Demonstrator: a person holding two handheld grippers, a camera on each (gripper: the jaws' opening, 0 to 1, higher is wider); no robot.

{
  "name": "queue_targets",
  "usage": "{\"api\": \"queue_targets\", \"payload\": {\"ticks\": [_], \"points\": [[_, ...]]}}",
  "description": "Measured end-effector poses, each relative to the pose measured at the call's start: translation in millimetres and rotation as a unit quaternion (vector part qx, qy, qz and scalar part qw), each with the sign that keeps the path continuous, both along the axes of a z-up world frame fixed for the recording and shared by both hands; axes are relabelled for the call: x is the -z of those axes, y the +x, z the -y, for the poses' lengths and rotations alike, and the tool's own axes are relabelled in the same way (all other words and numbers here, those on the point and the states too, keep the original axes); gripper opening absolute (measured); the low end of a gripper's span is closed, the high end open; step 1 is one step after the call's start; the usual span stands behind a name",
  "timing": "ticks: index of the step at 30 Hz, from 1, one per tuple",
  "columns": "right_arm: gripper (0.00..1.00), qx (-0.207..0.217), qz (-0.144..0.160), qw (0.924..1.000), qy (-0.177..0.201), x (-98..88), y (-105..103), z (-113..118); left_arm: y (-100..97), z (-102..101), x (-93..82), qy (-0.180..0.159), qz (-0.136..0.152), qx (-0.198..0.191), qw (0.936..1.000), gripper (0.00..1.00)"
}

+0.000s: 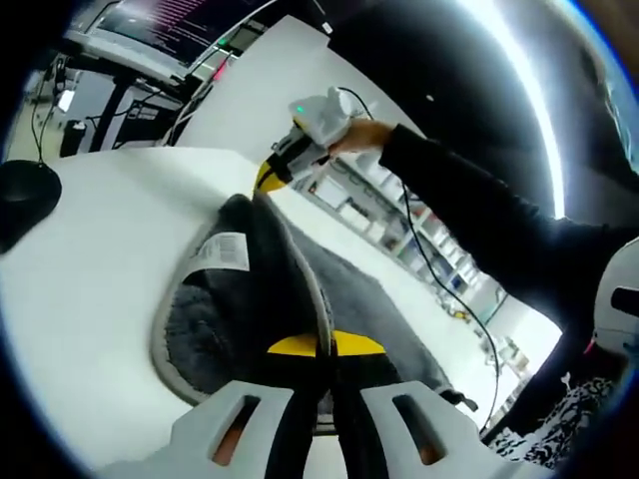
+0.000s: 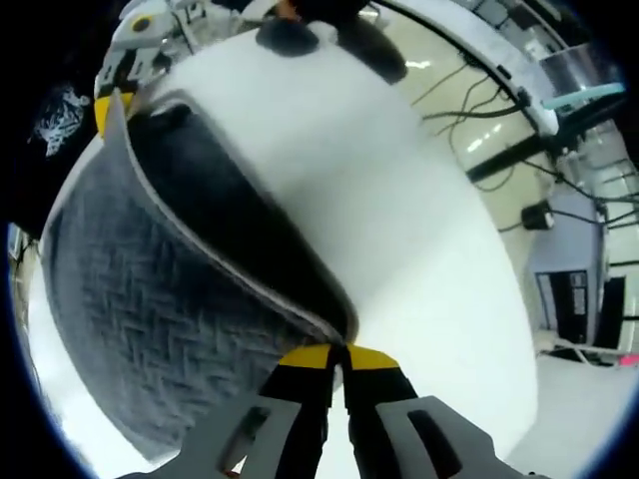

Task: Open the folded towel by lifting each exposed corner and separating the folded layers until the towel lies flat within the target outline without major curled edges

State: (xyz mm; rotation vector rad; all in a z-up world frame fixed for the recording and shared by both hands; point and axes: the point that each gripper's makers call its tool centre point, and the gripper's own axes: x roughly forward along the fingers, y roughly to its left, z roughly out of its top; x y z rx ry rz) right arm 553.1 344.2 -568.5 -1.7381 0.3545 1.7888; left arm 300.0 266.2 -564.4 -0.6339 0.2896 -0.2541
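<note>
- We have both grippers pinched tight on the towel (image 1: 300, 289) edge, one at each end.
- Left gripper (image 1: 324, 349) jaws are closed on the pale trim; right gripper (image 2: 337, 357) jaws are closed on the trim too.
- Towel is lifted off the white table (image 1: 90, 289) and hangs between us, w/ one part still resting on it.
- Not flat yet, approx halfway: it still curls & sags.
- We see no outline.
- Towel is gray, fluffy, w/ zigzag bumps and a white tag (image 1: 222, 249).

Grey herringbone towel (image 2: 150, 299) (pale edging), yellow-tipped tongs (image 2: 337, 357), white table (image 2: 399, 220).
</note>
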Motion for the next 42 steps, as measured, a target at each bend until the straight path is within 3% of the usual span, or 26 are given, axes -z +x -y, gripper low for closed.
{"api": "queue_targets", "payload": {"ticks": [10,23,42], "points": [[0.0,0.004,0.004,0.9998,0.018,-14.6,2.4,3.2,0.7,2.0,-10.0,0.007,0.013,0.013,0.9998,0.0],[0.0,0.012,0.012,0.9992,0.036,-24.8,0.7,16.2,-1.8,21.6,-19.4,0.012,0.028,0.04,0.9987,0.0],[0.0,0.007,0.028,0.9988,0.04,-35.7,-0.8,25.4,-1.6,35.0,-35.7,0.011,0.05,0.06,0.9969,0.0]]}}
